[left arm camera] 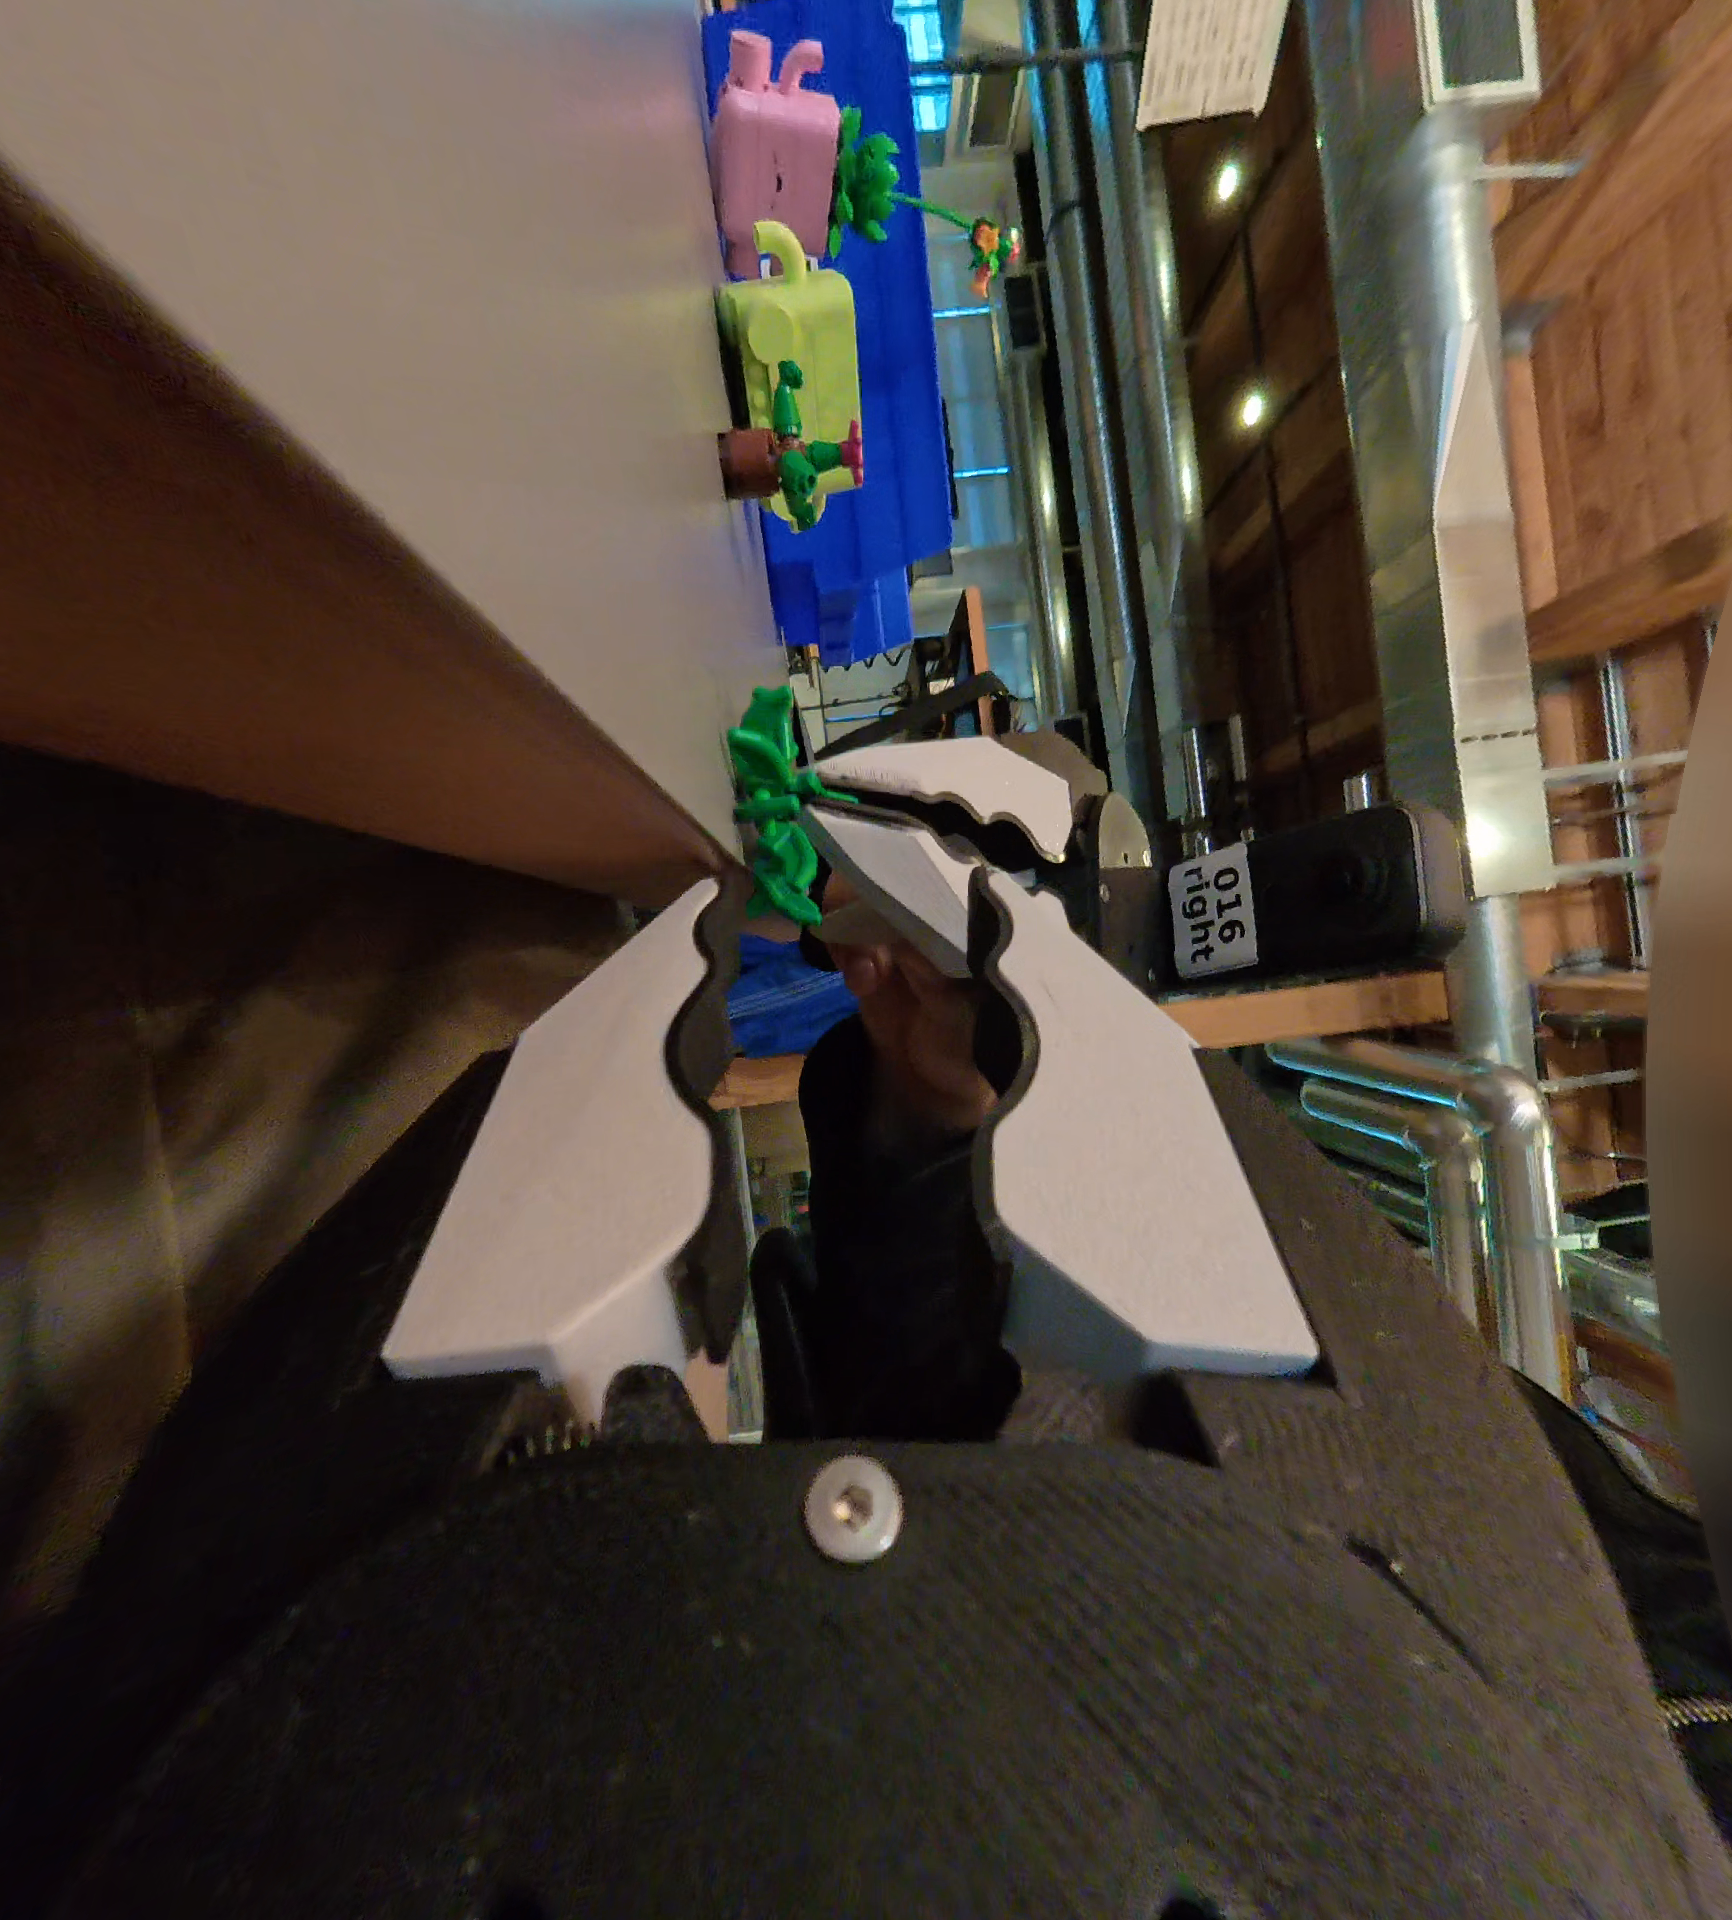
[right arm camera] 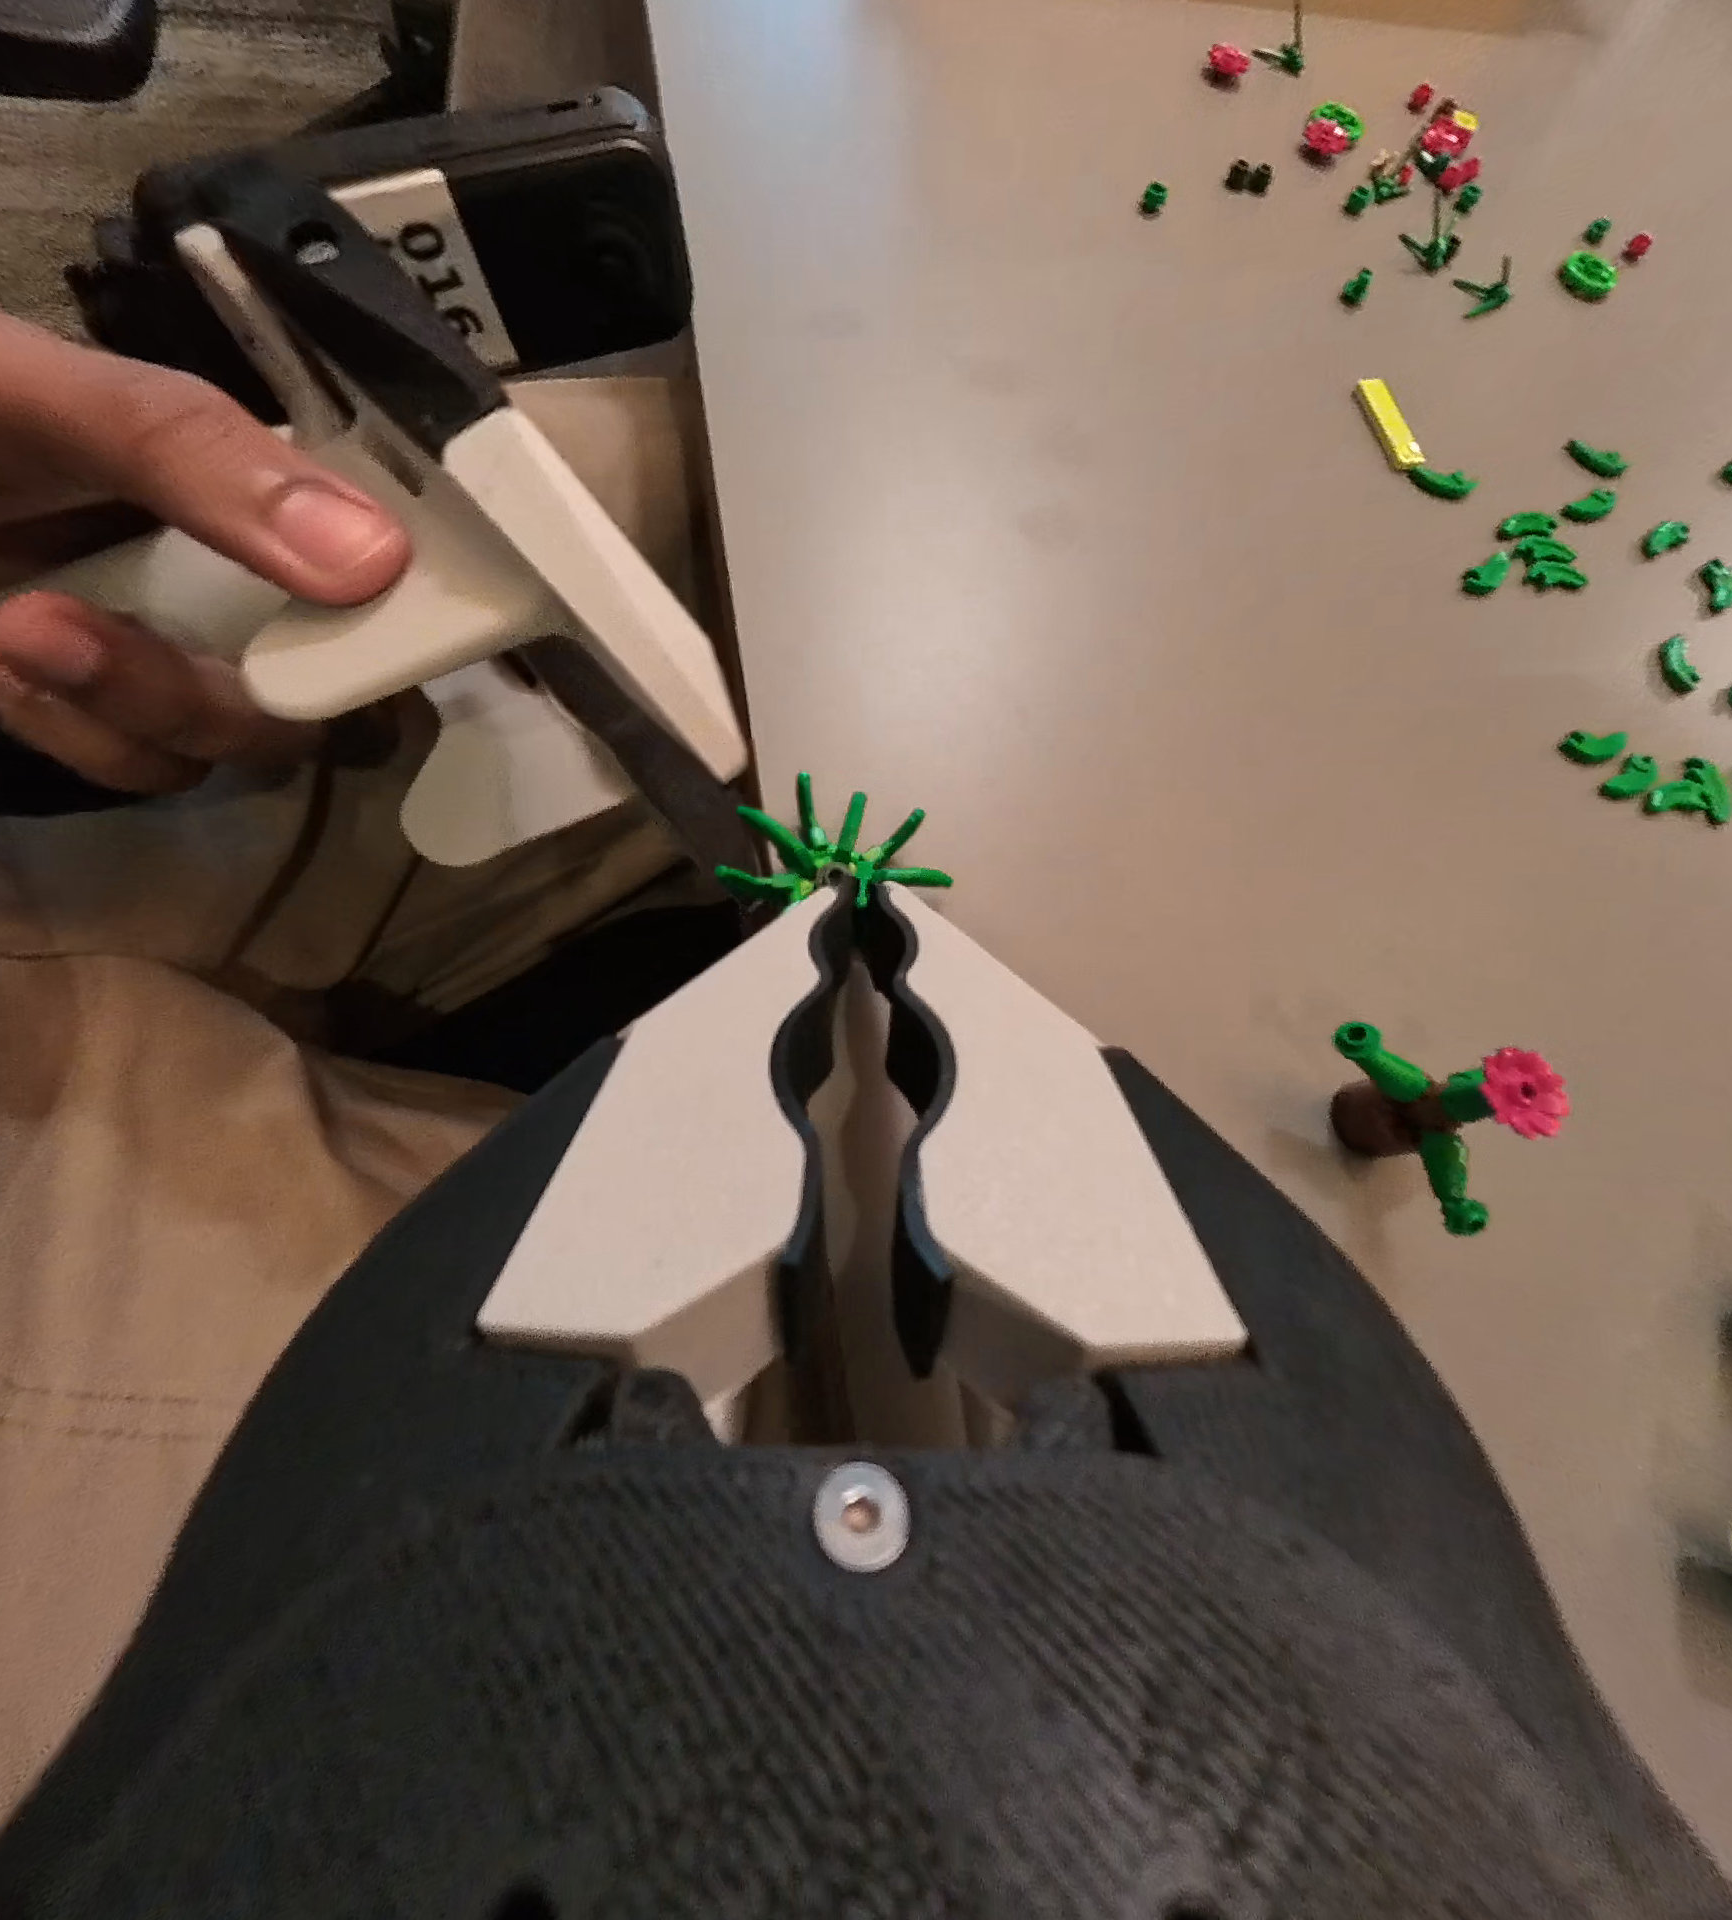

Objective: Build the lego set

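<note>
- step in hand, as judged: a green leaf cluster (right arm camera: pixel 834 854) is being assembled at the near edge of the counter (right arm camera: pixel 1101 644), w/ both grippers brought together on it.
- right gripper (right arm camera: pixel 857 894): fingers are closed on the cluster's centre; spiky leaves are fanned out just past the tips.
- left gripper (left arm camera: pixel 846 894): fingers are seen parted, tips beside the green cluster (left arm camera: pixel 774 821); whether anything is pinched can't be told.
- next move prob. calls for steady alignment and a firm push so the part is seated w/o leaves being knocked off.
- counter is plain beige; loose green leaf pieces (right arm camera: pixel 1620 644), red flower bits (right arm camera: pixel 1433 145) and a stem w/ pink flower (right arm camera: pixel 1444 1117) are scattered well apart from the grippers.
- pink (left arm camera: pixel 774 156) and yellow-green (left arm camera: pixel 800 353) pots are stood farther back; room behind shows wood walls and metal ducts.
</note>
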{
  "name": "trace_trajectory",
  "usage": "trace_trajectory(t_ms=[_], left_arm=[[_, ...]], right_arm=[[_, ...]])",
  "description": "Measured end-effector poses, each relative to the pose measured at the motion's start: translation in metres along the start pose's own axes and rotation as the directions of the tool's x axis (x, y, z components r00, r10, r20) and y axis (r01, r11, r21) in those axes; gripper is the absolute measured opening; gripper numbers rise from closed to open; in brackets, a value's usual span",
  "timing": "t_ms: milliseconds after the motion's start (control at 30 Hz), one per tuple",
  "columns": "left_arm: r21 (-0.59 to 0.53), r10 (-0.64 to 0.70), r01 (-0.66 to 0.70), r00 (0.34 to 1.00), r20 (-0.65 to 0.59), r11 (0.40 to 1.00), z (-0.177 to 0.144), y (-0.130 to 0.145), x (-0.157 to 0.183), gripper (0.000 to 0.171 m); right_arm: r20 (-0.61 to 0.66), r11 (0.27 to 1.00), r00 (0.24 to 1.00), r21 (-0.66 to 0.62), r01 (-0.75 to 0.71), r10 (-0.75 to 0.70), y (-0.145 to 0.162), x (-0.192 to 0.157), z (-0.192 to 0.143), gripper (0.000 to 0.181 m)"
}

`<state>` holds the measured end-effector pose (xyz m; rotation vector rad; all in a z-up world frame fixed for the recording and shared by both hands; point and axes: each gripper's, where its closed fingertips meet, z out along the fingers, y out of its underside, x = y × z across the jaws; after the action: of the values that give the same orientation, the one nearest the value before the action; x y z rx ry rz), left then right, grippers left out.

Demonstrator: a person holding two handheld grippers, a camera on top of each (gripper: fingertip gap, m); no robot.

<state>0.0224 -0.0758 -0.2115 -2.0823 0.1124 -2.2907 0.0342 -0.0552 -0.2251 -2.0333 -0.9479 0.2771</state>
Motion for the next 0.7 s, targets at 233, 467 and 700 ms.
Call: trace_trajectory(t_ms=[233,467,700], left_arm=[[0.02,-0.039,0.038,0.999,0.02,0.999,0.001,-0.001,-0.01,0.021],[0.026,-0.041,0.041,0.999,0.019,0.999,0.004,-0.001,-0.017,0.01],[0.027,-0.015,0.016,1.0,-0.01,1.0,0.006,-0.003,-0.015,0.008]], right_arm=[[0.06,0.999,0.998,0.033,0.004,-0.006,-0.002,-0.011,0.0,0.001],[0.084,0.999,0.996,0.037,-0.022,0.019,-0.001,-0.013,-0.001,0.001],[0.135,0.991,0.985,0.07,-0.114,0.104,-0.002,-0.014,-0.004,0.001]])
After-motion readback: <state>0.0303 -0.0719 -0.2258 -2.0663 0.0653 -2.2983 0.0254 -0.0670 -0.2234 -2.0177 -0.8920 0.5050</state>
